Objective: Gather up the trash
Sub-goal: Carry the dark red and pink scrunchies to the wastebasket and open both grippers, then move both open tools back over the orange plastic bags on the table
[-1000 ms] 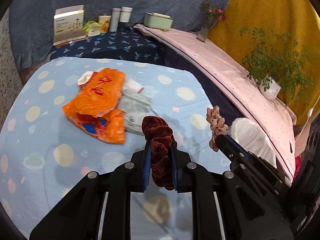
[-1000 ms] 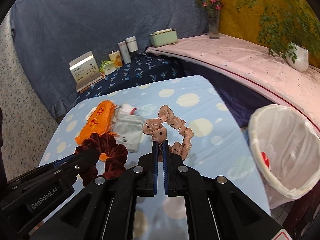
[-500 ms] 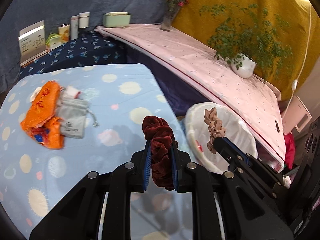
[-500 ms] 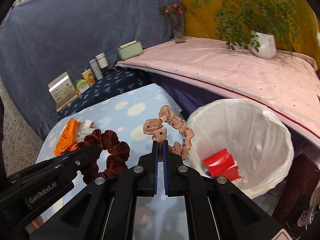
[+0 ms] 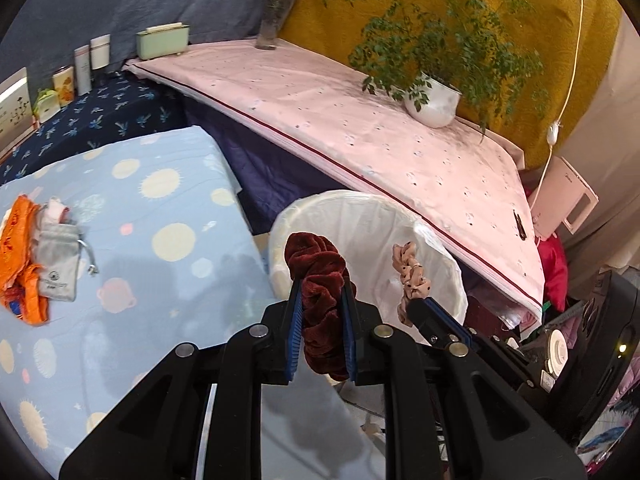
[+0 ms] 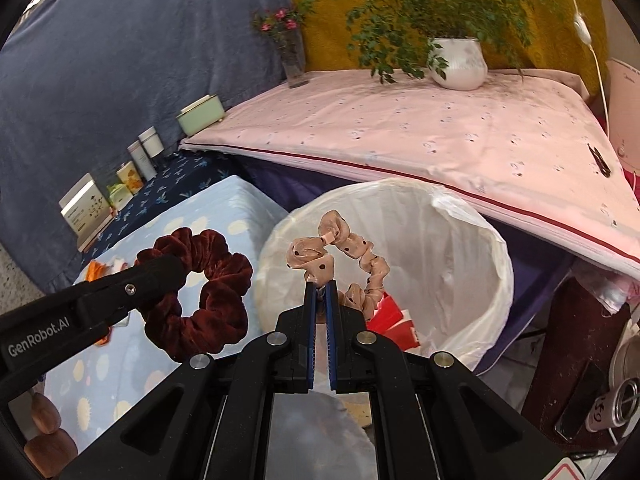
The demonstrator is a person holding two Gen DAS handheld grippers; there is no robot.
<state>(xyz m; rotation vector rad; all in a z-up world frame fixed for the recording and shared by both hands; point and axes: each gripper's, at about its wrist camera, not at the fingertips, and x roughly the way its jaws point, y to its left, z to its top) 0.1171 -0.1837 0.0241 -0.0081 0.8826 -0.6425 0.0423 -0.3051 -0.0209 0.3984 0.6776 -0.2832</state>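
Observation:
My left gripper (image 5: 322,286) is shut on a dark red velvet scrunchie (image 5: 320,276), held above the near rim of a white-lined trash bin (image 5: 360,216). Beside it, my right gripper (image 6: 320,286) is shut on a pink dotted scrunchie (image 6: 340,248), which hangs over the open bin (image 6: 460,248). Red packaging (image 6: 392,320) lies at the bottom of the bin. From the right wrist view the left gripper (image 6: 176,270) and red scrunchie (image 6: 200,292) sit just left of the bin, over the table's edge.
An orange wrapper (image 5: 18,252) and a grey drawstring pouch (image 5: 58,256) lie on the blue dotted table (image 5: 160,200). A pink-covered surface (image 5: 360,120) with a potted plant (image 5: 432,100) and a flower vase (image 5: 272,20) runs behind the bin. Boxes and bottles stand at the back left.
Both grippers have swung right, from over the blue table to the trash bin, each still holding its scrunchie. The orange wrapper and pouch have dropped back to the left.

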